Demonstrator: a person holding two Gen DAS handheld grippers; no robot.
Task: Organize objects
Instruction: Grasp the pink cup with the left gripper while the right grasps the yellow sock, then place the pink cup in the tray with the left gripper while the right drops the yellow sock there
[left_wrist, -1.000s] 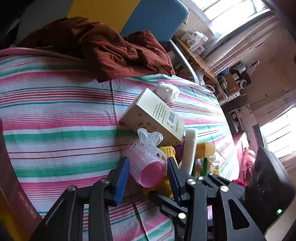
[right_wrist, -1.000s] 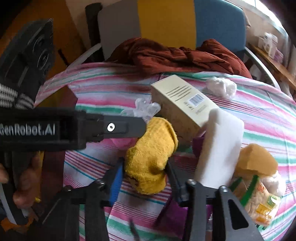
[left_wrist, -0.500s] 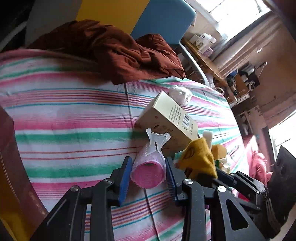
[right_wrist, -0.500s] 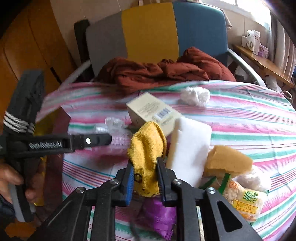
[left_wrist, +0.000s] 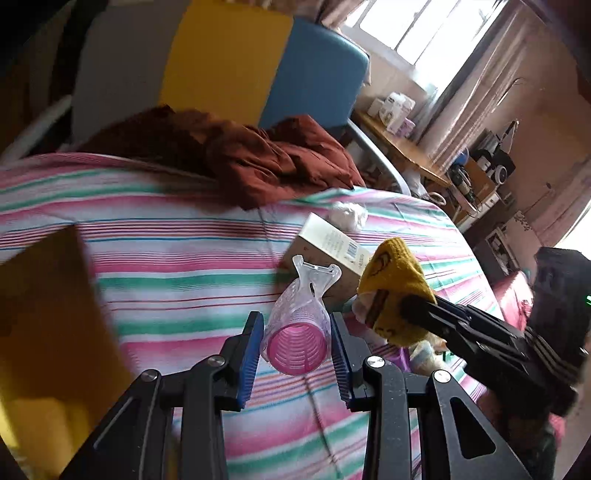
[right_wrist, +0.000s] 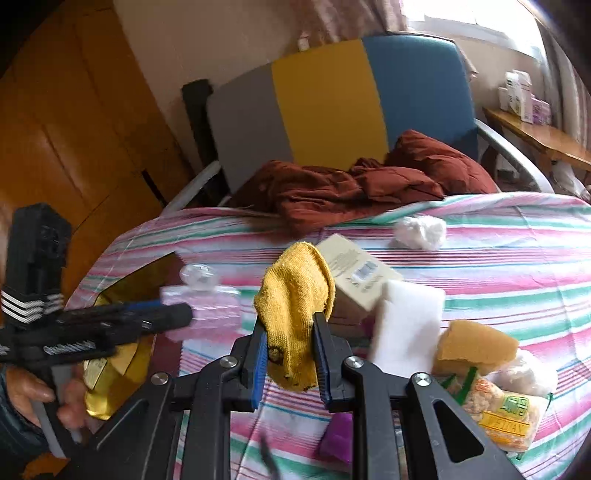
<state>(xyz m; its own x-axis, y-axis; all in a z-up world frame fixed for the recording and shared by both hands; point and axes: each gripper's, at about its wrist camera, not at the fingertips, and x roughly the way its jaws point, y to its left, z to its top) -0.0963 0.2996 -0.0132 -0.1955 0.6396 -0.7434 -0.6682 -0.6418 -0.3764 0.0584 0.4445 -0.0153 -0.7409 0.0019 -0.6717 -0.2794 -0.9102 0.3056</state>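
Now the left gripper (left_wrist: 297, 350) is clamped on a pink roller (left_wrist: 297, 338), held above the striped cloth (left_wrist: 166, 266). Likewise the right gripper (right_wrist: 290, 360) pinches a yellow sock (right_wrist: 295, 295) between its blue pads, lifted clear of the cloth, with a cream box (right_wrist: 354, 273) and white sponge (right_wrist: 406, 328) lying just behind.

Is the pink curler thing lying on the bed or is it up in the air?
Up in the air. The left gripper is shut on the pink curler, holding it sideways above the striped sheet.
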